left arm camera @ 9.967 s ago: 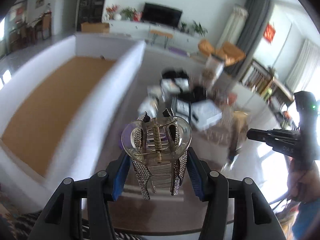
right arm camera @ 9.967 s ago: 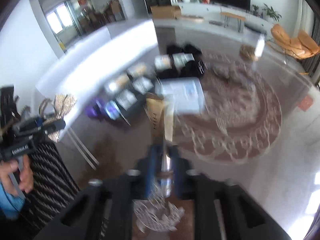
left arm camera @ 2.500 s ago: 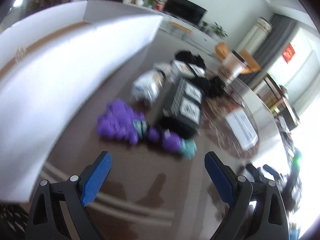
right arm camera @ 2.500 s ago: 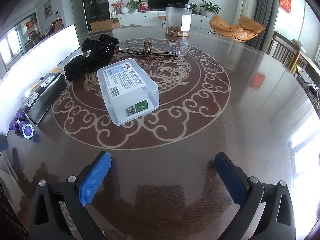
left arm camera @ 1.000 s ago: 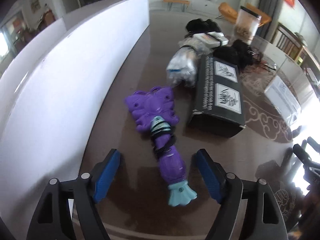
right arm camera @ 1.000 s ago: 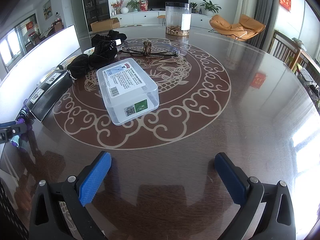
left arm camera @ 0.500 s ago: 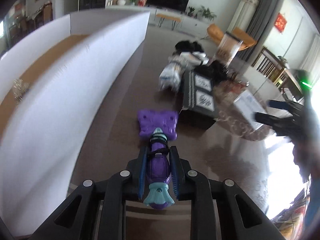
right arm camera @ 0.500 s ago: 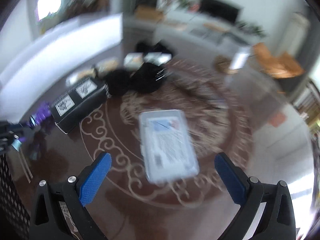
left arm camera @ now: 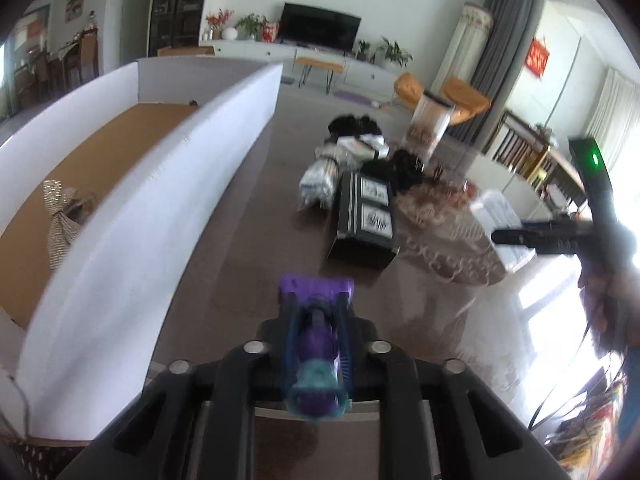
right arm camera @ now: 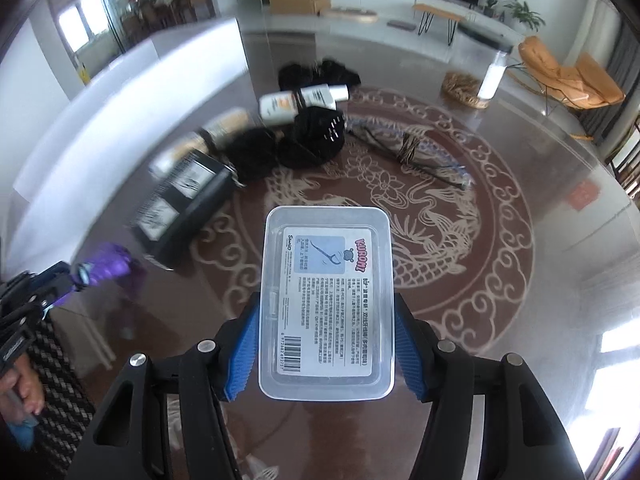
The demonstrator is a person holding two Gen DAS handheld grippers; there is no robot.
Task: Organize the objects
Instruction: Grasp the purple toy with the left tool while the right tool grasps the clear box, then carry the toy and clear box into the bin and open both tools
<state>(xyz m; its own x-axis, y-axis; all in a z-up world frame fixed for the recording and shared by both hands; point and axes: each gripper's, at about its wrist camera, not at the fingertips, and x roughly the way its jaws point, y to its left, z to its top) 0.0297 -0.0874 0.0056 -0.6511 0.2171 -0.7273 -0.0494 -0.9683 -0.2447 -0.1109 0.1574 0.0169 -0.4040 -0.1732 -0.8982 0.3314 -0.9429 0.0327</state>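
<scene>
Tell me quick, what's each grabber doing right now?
Left gripper: shut on the purple toy.
Right gripper: jaws closing on the clear plastic box, blue pads against its sides.

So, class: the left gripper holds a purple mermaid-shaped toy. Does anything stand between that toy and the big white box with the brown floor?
Only the box's own near white wall. The purple toy, clamped in the left gripper, must clear its rim. Beyond it the brown floor looks bare, apart from a glittery hair clip.

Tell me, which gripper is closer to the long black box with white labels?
Left. The left gripper, shut on the purple toy, is just before the black box; the right gripper, closing around the clear plastic box, is farther away.
</scene>
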